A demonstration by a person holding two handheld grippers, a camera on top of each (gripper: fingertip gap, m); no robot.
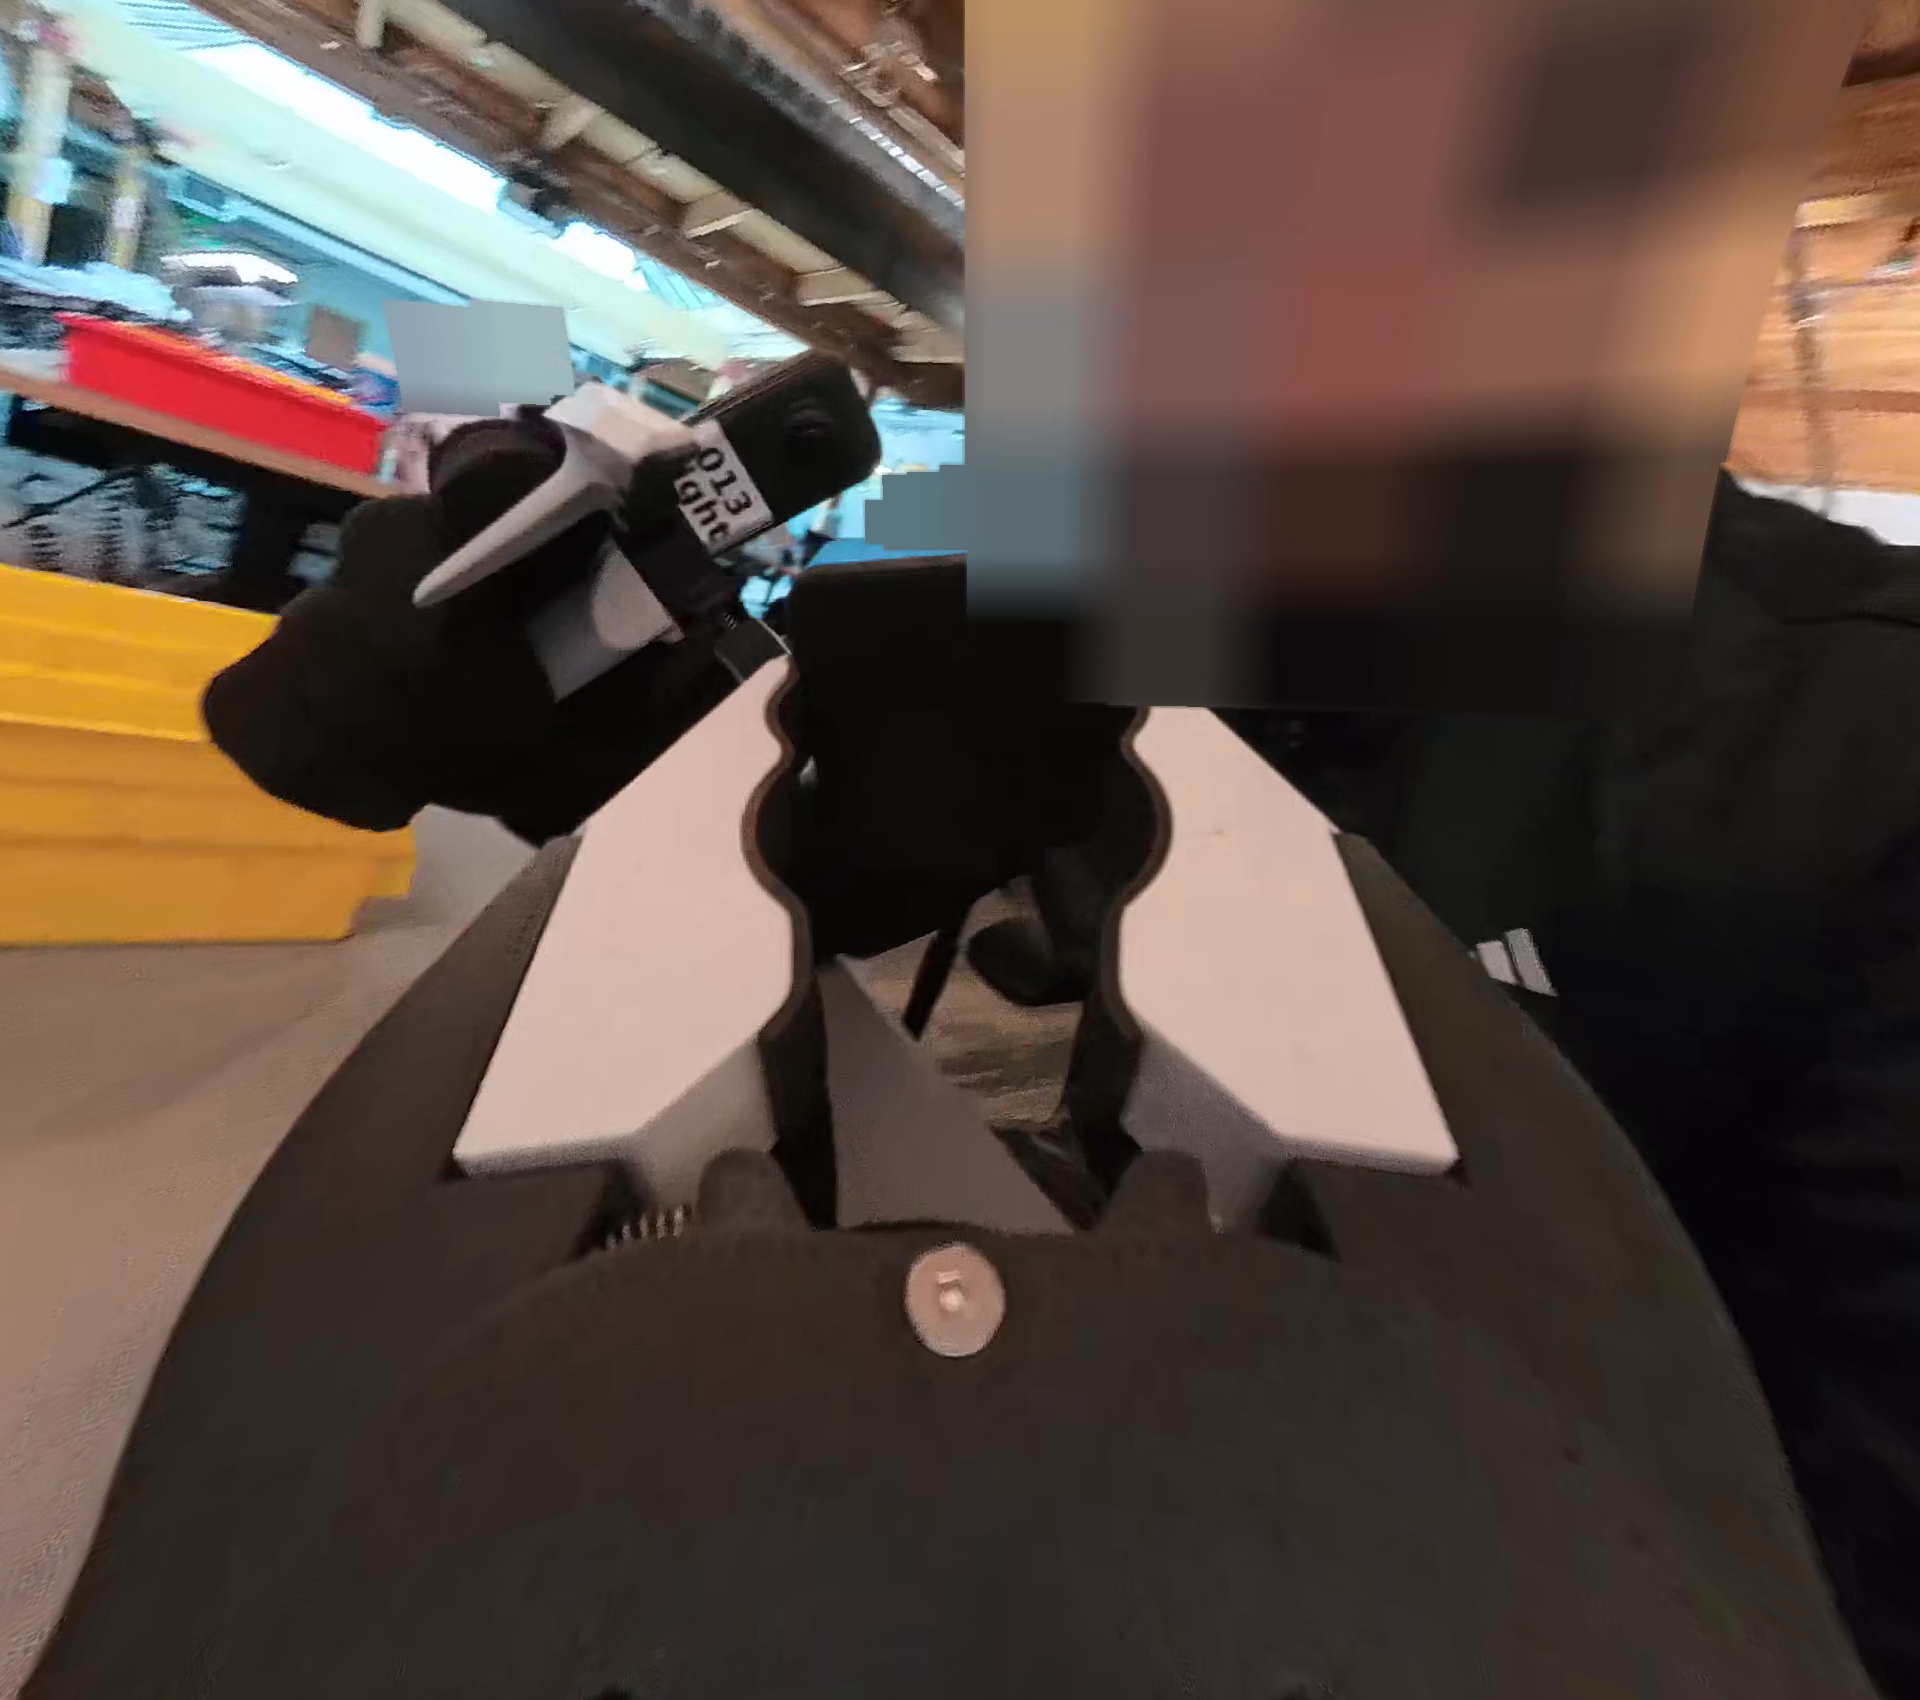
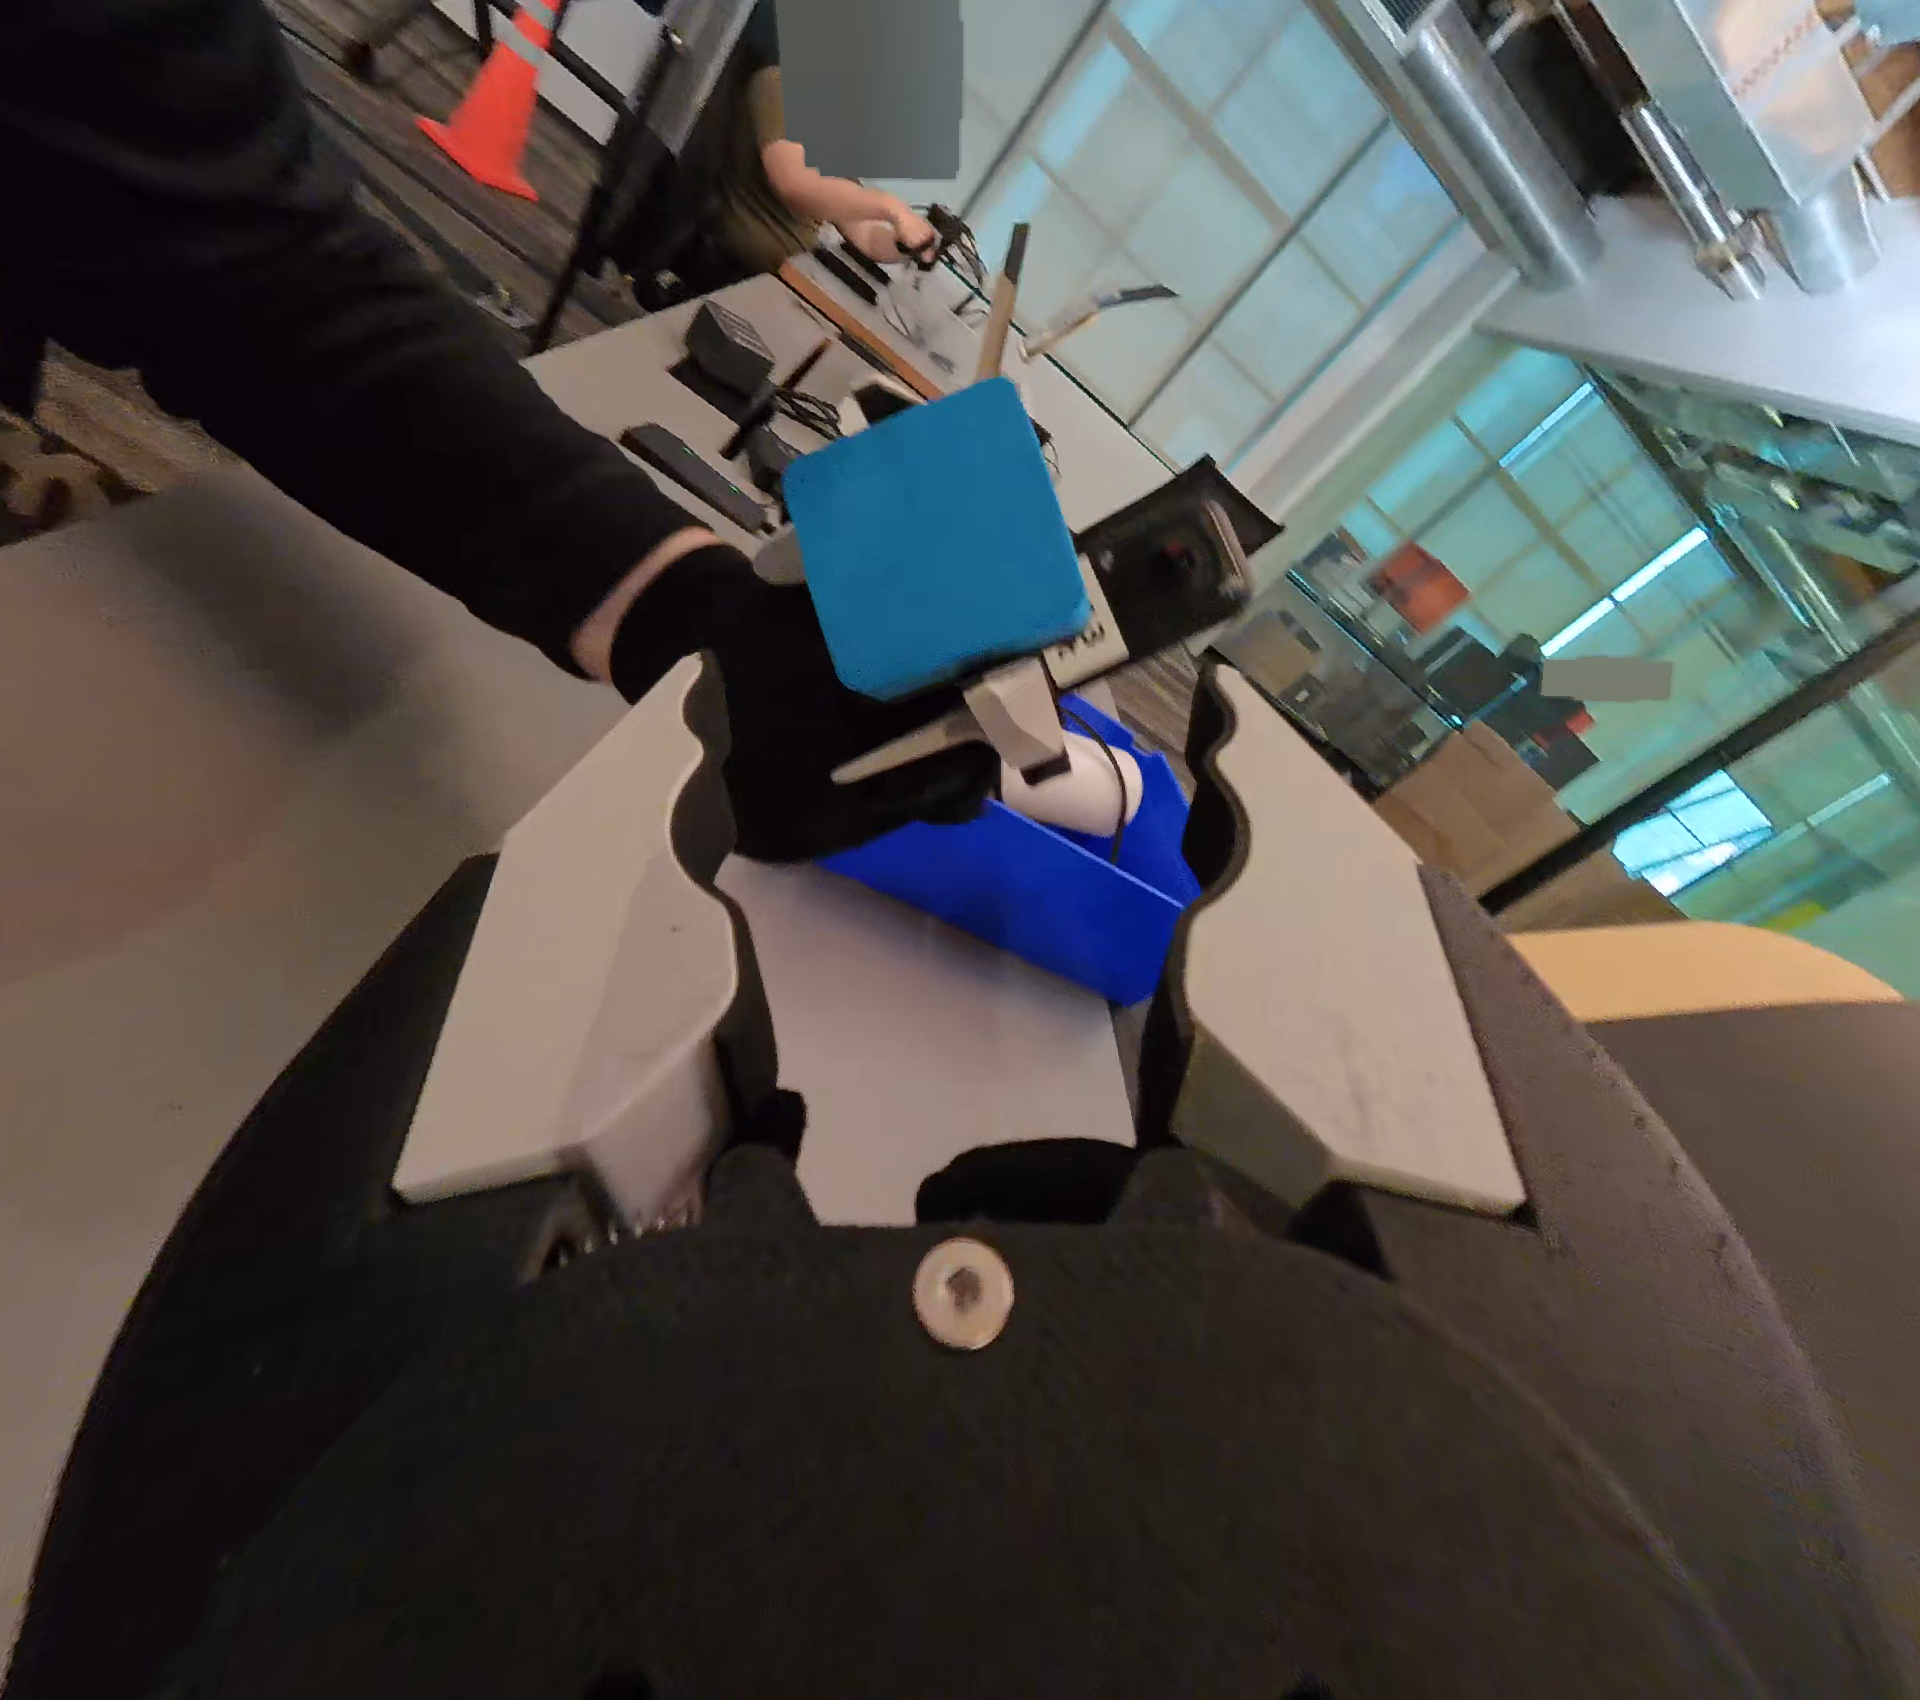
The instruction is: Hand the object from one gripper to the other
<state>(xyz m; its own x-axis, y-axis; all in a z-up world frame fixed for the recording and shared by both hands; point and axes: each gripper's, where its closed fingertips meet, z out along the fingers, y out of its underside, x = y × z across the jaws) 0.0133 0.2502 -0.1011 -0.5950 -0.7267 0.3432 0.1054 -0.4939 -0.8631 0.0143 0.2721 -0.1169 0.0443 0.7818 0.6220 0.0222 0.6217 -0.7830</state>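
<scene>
In the right wrist view a blue foam block [image 2: 935, 538] is clamped in my left gripper, whose grey fingers [image 2: 1013, 715] and camera [image 2: 1174, 570] show behind it, held by a black-gloved hand [image 2: 790, 715]. My right gripper [image 2: 951, 694] is open and empty, its jaws wide, a short way in front of the block. In the left wrist view my left gripper [image 1: 961, 715] is shut on the block [image 1: 883, 694], which looks dark from this side. The right gripper's camera housing [image 1: 790, 445] shows at upper left, apart from the block.
A blue bin [image 2: 1039, 902] sits on the grey table [image 2: 260, 819] below the block. Stacked yellow bins [image 1: 156, 767] and a red bin [image 1: 208, 393] stand to the left. Farther off are an orange cone [image 2: 499, 92] and a seated person [image 2: 790, 185] at another table.
</scene>
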